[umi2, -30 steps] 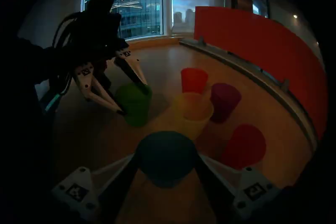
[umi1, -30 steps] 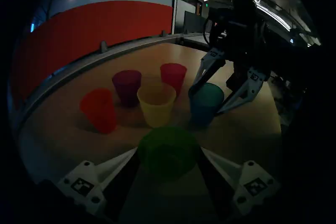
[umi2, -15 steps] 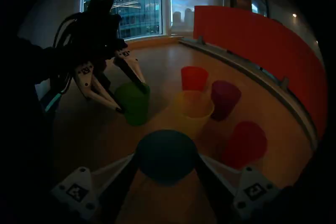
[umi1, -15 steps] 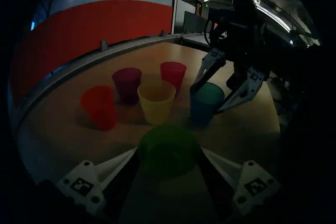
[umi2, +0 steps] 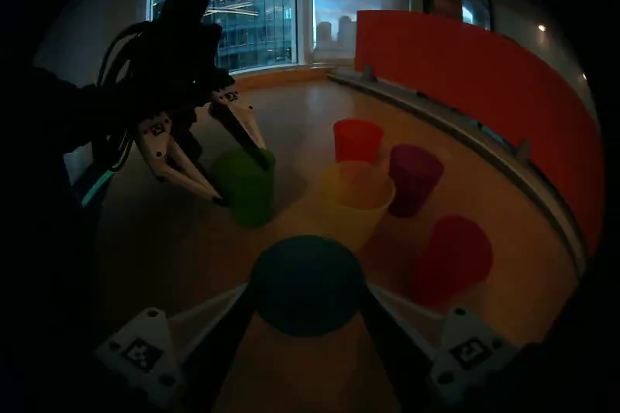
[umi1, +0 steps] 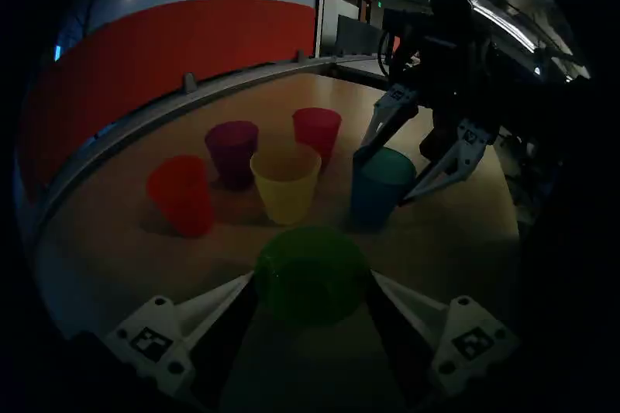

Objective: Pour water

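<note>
Showing two handheld grippers over a dim wooden table (umi1: 116, 250), each with a cup in its grasp. The left gripper (umi1: 310, 277) is clamped on a translucent green plastic cup (umi1: 310, 293), one finger pressing each side. The right gripper (umi2: 308, 297) grips a teal plastic cup (umi2: 308, 281) in the same way. Both held cups sit upright and level, facing each other across a cluster of four more cups. In the right gripper view, the green cup is to the left of this cluster.

At the middle of the cluster stands an open yellow plastic cup (umi1: 285, 184), between the two held cups. Just behind it are a purple plastic cup (umi1: 231, 151) and a red plastic cup (umi1: 316, 132). A second, orange-red plastic cup (umi1: 182, 196) stands apart to one side.

Judging by this, the grasping is done and the pour itself has not begun: neither cup is tipped, and no stream of water is visible. Tilting one cup over a receiver is what remains.

The light is very low. Whether any cup contains water cannot be made out, nor which cup is meant to receive it. It is also unclear whether the held cups are lifted or resting on the table, since their bases are hidden or in shadow.
</note>
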